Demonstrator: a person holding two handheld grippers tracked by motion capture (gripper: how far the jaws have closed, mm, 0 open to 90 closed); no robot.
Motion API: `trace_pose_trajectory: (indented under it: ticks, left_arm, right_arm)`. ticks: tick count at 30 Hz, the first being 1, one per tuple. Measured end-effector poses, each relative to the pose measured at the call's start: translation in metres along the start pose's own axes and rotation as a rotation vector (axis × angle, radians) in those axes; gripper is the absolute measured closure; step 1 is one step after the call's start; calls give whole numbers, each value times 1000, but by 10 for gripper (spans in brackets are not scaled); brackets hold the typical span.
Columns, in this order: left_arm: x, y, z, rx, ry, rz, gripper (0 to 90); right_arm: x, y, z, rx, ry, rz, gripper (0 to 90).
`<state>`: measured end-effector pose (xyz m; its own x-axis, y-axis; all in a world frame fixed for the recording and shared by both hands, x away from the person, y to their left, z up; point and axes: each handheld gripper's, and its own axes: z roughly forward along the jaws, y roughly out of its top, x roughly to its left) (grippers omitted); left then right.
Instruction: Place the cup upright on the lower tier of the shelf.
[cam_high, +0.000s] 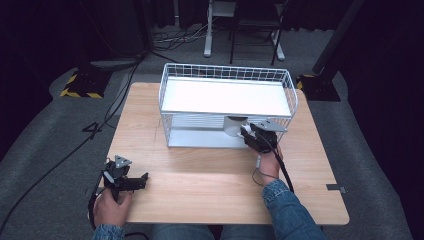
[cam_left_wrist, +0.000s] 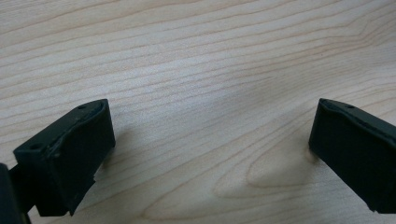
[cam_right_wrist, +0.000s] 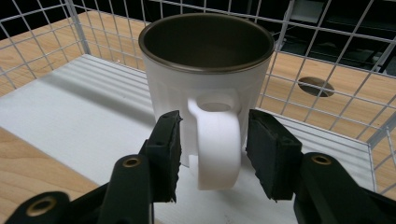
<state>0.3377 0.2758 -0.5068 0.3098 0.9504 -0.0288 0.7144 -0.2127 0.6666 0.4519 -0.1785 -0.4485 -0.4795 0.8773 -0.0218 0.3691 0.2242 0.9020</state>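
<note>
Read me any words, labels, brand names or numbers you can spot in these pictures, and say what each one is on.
None: no readable text anywhere.
The white mug is plain, no print on the side shown.
The wire rack, the wooden table and both grippers, left and right, carry no legible marking.

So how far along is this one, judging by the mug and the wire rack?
Done: the white mug stands upright on the lower shelf of the wire rack. In hand: the right gripper has its jaws either side of the handle with gaps showing. Left: withdrawing. The left gripper is open over the table.
</note>
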Motion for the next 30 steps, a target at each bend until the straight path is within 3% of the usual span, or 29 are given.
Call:
trace_pose_trajectory:
  ticks: [10,17,23,30]
  left_arm:
    - [0,-1,-1,0,-4,4,5]
    - [-1,-3,-2,0,-11,12,4]
    - [-1,-4,-3,-1,-13,20,4]
    - [-1,-4,-3,0,-15,19,4]
  right_arm:
    - [3,6,-27,-21,21,-53,503]
    - [-2,9,-61,-28,91,-30,475]
    - [-11,7,-85,-28,109,-21,461]
    - [-22,-1,-100,-6,110,-9,442]
